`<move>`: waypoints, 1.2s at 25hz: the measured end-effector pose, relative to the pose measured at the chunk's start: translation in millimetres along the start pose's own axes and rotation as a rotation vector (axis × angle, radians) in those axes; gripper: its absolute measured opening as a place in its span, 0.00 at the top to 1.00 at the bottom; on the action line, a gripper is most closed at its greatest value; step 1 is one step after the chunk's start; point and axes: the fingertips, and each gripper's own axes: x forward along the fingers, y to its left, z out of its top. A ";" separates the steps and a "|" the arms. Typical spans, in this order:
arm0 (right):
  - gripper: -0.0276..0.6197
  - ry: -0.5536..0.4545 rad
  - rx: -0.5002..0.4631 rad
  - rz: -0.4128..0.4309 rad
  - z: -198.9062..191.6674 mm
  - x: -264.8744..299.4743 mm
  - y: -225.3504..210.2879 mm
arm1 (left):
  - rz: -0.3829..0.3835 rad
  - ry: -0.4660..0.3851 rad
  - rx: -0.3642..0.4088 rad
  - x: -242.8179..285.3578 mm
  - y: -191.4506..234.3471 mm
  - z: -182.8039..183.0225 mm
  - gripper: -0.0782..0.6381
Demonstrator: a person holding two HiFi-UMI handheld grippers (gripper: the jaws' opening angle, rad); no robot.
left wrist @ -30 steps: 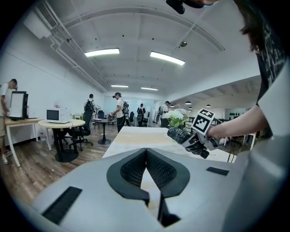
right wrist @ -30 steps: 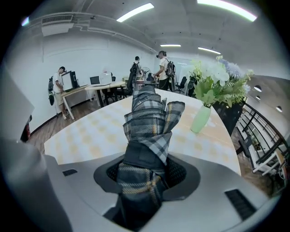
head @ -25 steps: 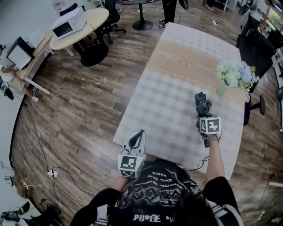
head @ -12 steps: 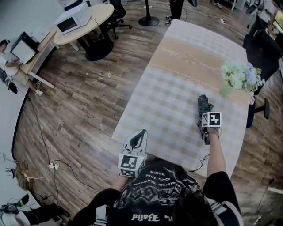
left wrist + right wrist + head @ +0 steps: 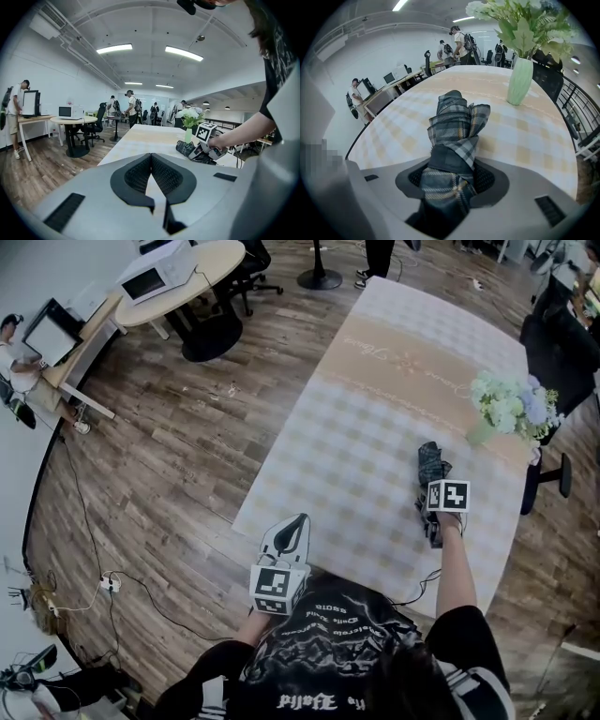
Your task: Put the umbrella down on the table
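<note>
**On the table's near right side: umbrella coming down**

Folded plaid umbrella (image 5: 457, 126) low on the checked table (image 5: 375, 409), contact unclear, flower vase (image 5: 519, 80) near. Probably light, soft, floppy; best held at the strapped middle. Right gripper (image 5: 451, 182) grasps it, jaws just easing wider. Left gripper (image 5: 151, 174) clenched, empty.

umbrella (image 5: 457, 126): near end lost in shadow, unseen. flowers (image 5: 520, 21): tops cut off at view's edge. runner lettering (image 5: 412, 360): too small to read.

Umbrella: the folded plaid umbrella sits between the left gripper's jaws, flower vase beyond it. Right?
Wrong gripper: the right gripper has the umbrella between its jaws, which have just been opening, as the right gripper view shows. The vase does stand beyond it.
</note>
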 end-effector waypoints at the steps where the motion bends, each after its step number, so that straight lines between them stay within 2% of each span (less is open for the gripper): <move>1: 0.62 -0.003 -0.008 -0.005 0.4 0.2 0.4 | 0.002 -0.002 -0.002 -0.4 0.5 0.1 0.86; 4: 0.53 -0.027 -0.025 -0.031 -1.7 -1.8 1.6 | 0.003 -0.007 -0.003 -3.1 1.6 1.3 0.86; 7: 0.36 -0.064 -0.009 -0.016 -0.5 -6.6 7.4 | 0.008 -0.007 0.003 -6.7 4.7 1.6 0.86; 10: 0.32 -0.147 0.001 -0.027 12.1 -26.7 8.8 | 0.000 -0.013 0.010 -11.1 6.7 2.2 0.86; 15: 0.31 -0.336 0.006 -0.021 40.4 -83.9 24.1 | -0.031 -0.025 0.012 -22.1 9.7 3.1 0.86; 21: 0.32 -0.564 -0.016 -0.024 51.3 -157.9 62.7 | -0.114 -0.035 0.020 -38.8 5.1 7.6 0.86; 26: 0.32 -0.695 0.026 0.023 24.9 -206.5 100.0 | -0.219 -0.044 0.039 -58.4 -6.4 2.7 0.86; 30: 0.33 -0.767 0.032 -0.007 -4.0 -237.9 123.2 | -0.295 -0.049 0.057 -69.1 -16.6 -0.1 0.86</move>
